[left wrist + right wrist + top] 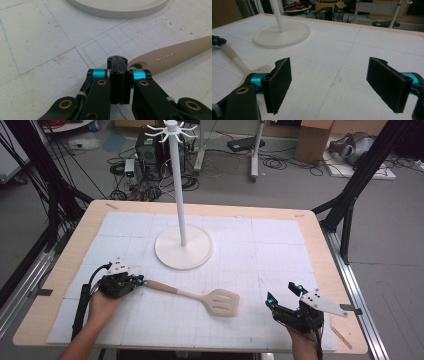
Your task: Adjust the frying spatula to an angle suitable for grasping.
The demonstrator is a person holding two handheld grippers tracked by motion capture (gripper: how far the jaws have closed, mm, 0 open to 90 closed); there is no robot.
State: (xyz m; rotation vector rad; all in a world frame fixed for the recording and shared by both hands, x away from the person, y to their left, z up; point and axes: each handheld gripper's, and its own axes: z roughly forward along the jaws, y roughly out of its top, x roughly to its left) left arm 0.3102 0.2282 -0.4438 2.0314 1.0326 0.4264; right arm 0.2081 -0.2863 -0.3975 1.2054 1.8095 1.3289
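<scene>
A beige spatula [200,297] lies flat on the white mat, slotted head to the right and handle pointing left. My left gripper [139,281] sits at the handle's left end. In the left gripper view its jaws [117,60] are pressed pad to pad with nothing between them, and the handle's end [170,56] lies just to their right, touching or nearly so. My right gripper [282,292] stands open near the front right of the mat, apart from the spatula. In its own view the right gripper [329,65] holds nothing, and the handle [234,60] lies far left.
A white hanging stand with a round base [183,251] and a tall pole [177,180] stands at the middle back of the mat; the base [117,7] is close beyond my left gripper. The gridded mat [260,255] covers a wooden table [327,270]. Cables and boxes lie on the floor behind.
</scene>
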